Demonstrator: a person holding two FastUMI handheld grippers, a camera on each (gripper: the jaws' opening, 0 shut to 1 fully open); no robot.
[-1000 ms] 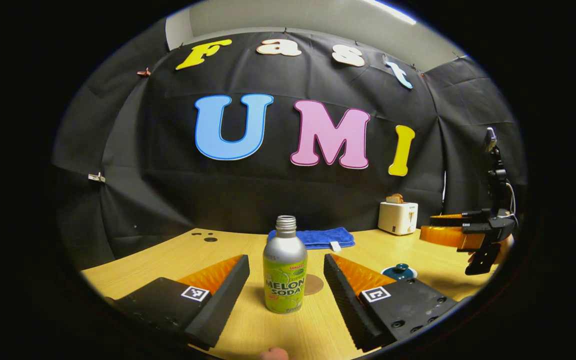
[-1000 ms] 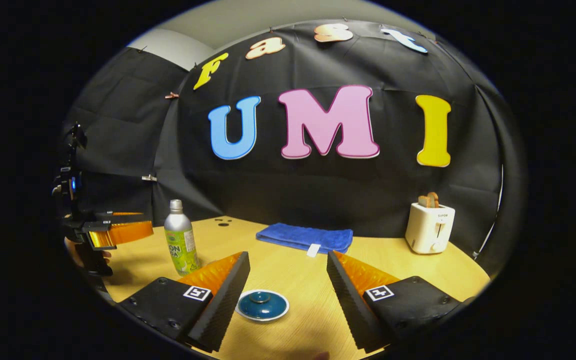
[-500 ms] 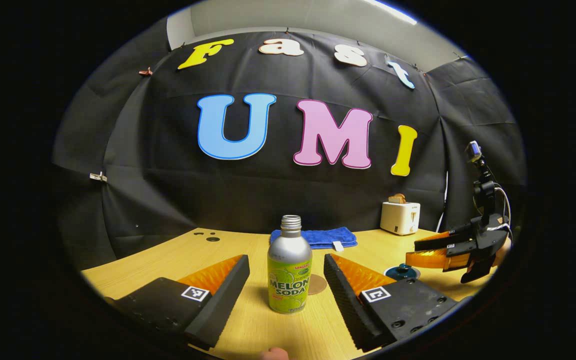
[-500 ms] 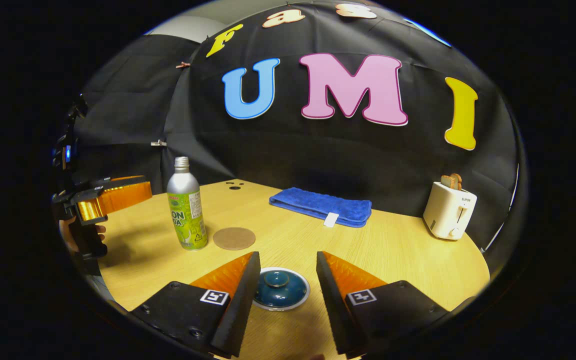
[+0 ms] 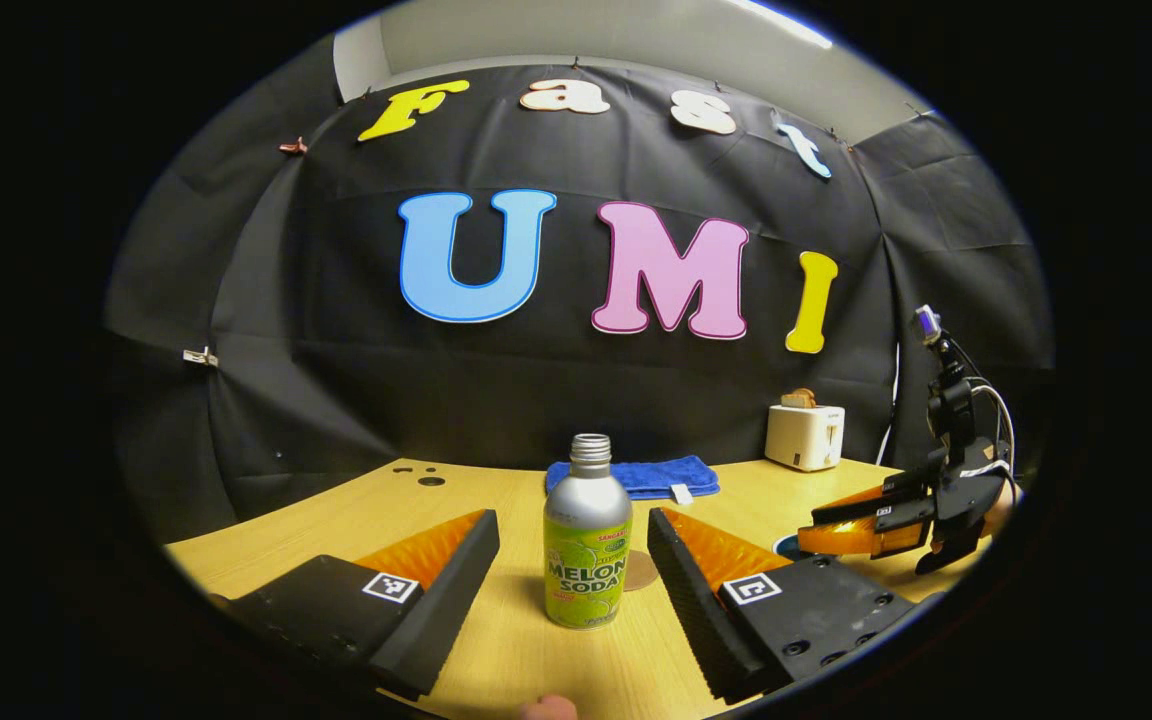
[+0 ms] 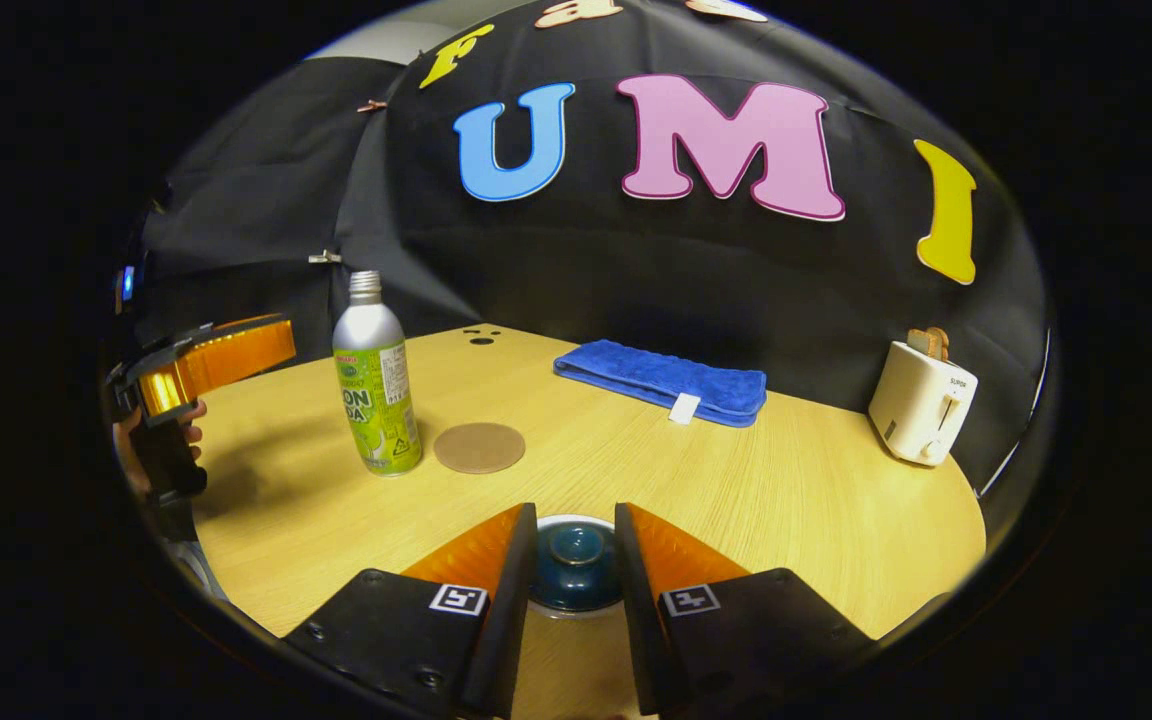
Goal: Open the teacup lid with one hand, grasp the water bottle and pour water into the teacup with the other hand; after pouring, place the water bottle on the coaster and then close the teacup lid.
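Right tongs narrowed around teacup lid, contact unclear; off-centre pinch could slip off knob. Left tongs gaped wide, empty.

Capless water bottle upright beside round coaster, teacup lid on

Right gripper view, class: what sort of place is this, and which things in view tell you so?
Probably a staged recording booth, not a real kitchen: black cloth hangs as the wall behind a wooden table, where a toaster and a folded blue towel sit like props.
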